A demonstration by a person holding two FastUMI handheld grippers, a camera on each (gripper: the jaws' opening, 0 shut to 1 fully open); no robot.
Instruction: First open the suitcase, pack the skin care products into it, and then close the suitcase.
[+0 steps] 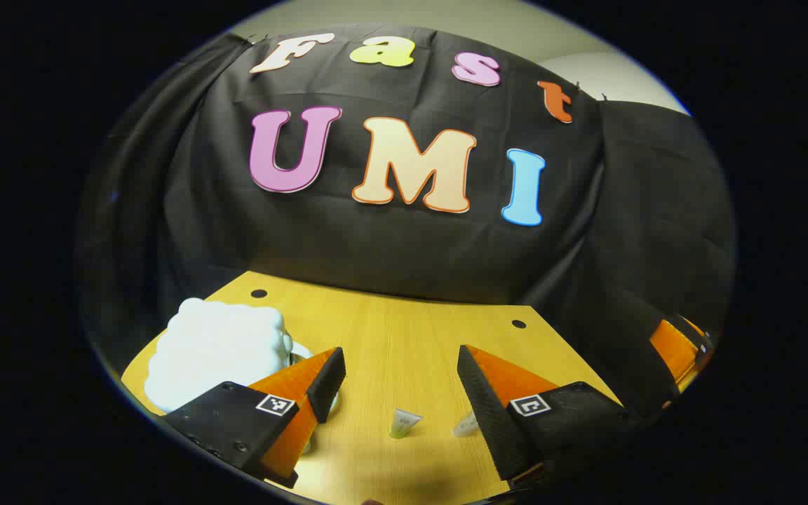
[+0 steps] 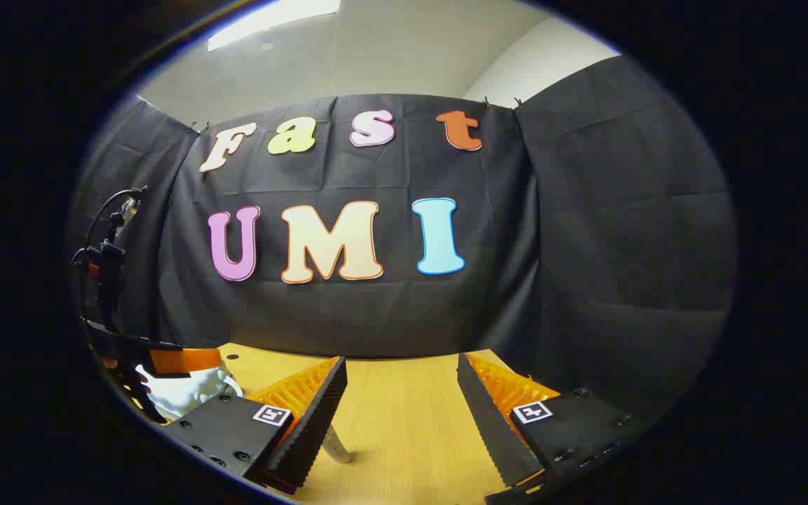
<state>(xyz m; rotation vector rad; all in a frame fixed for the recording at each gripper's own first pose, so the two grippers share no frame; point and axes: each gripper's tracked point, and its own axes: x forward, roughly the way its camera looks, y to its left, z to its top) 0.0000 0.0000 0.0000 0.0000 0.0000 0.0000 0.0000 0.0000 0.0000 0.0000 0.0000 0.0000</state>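
Note:
A white, bumpy suitcase point(image 1: 218, 351) stands on the left of the wooden table point(image 1: 404, 322); whether its lid is up I cannot tell. Two small skin care tubes point(image 1: 404, 423) point(image 1: 466, 424) lie on the table near its front edge. My left gripper point(image 1: 400, 382) hovers open just above and behind them, nothing between its fingers. In the right gripper view, my right gripper point(image 2: 400, 403) is open over the table point(image 2: 404, 421), with a slim silvery tube point(image 2: 337, 445) beside its left finger. The suitcase point(image 2: 186, 393) sits far left there, behind the left gripper point(image 2: 165, 361).
Black cloth walls close in the table at the back and on both sides. Two small dark holes point(image 1: 258, 293) point(image 1: 518, 324) mark the tabletop near the back edge. The right gripper point(image 1: 681, 347) shows at the far right of the left gripper view.

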